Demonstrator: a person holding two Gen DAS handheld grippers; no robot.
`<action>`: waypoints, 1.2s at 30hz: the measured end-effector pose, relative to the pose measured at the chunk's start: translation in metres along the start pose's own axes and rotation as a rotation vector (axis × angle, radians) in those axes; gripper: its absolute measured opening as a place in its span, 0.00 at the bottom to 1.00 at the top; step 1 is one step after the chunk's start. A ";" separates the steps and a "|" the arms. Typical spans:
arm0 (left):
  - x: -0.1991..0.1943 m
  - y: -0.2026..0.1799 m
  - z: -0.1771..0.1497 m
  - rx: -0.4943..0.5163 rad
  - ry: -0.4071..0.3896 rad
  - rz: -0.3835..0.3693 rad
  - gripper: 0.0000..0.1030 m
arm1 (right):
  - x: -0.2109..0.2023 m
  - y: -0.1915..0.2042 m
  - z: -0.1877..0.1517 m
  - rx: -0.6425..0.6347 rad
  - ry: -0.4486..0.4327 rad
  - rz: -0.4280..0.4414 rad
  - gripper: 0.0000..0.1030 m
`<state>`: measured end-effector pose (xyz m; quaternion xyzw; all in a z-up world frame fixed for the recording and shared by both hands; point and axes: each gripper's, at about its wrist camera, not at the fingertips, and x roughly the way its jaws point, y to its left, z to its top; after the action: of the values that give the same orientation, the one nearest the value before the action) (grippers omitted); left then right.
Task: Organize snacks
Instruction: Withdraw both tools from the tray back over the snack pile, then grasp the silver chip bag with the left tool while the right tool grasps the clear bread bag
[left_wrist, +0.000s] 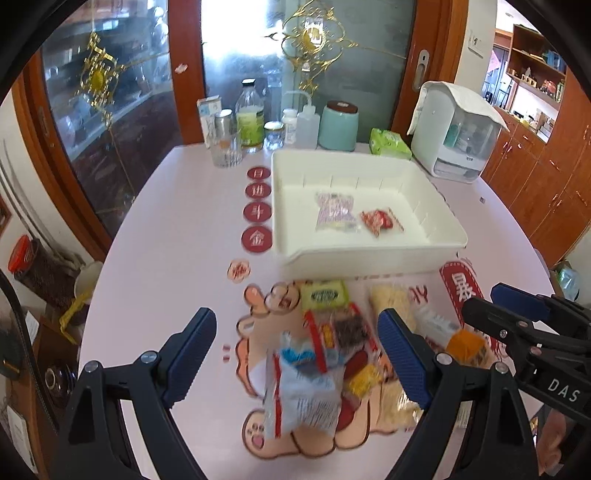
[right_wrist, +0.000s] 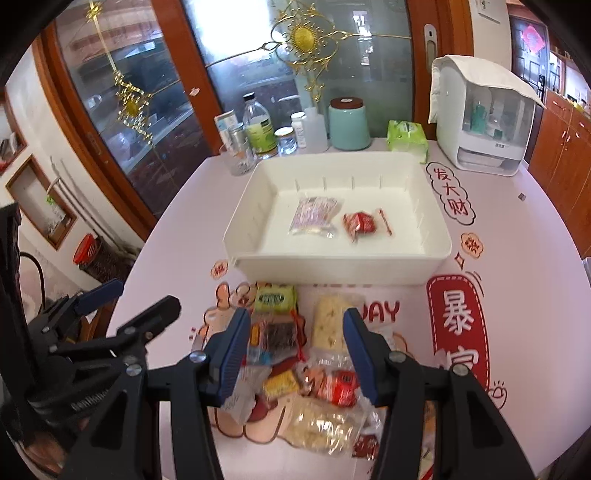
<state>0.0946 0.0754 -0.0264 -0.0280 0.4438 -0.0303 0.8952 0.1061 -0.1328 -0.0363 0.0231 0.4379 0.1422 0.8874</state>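
Observation:
A loose pile of snack packets lies on the pink table in front of a white tray (left_wrist: 369, 254) (right_wrist: 332, 273). The pile includes a green packet (left_wrist: 325, 294) (right_wrist: 275, 298), a pale yellow packet (left_wrist: 389, 302) (right_wrist: 330, 321), a dark packet (left_wrist: 349, 330) (right_wrist: 279, 334) and a blue-and-white bag (left_wrist: 306, 387). In the tray lie a purple-white packet (left_wrist: 334, 212) (right_wrist: 314, 218) and a red packet (left_wrist: 378, 221) (right_wrist: 360, 225). My left gripper (left_wrist: 299, 354) hovers open over the pile, holding nothing. Beside it, my right gripper (right_wrist: 297, 354) stands partly open above the pile, also holding nothing.
Along the table's far edge stand bottles and jars (left_wrist: 251, 122), a teal canister (left_wrist: 338, 125), a green tissue pack (left_wrist: 389, 142) and a white appliance (left_wrist: 454, 136). Glass doors rise behind them. Each gripper shows at the edge of the other's view.

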 end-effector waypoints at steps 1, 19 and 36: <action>0.000 0.002 -0.005 -0.002 0.007 -0.001 0.86 | 0.001 0.002 -0.007 -0.013 0.004 -0.003 0.51; 0.084 0.026 -0.088 -0.062 0.262 -0.031 0.86 | 0.051 0.004 -0.105 -0.289 0.118 0.004 0.60; 0.126 0.005 -0.086 -0.130 0.338 -0.072 0.85 | 0.101 0.017 -0.128 -0.711 0.312 0.101 0.67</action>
<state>0.1026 0.0686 -0.1784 -0.0960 0.5876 -0.0378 0.8025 0.0599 -0.0998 -0.1907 -0.2863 0.4891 0.3302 0.7548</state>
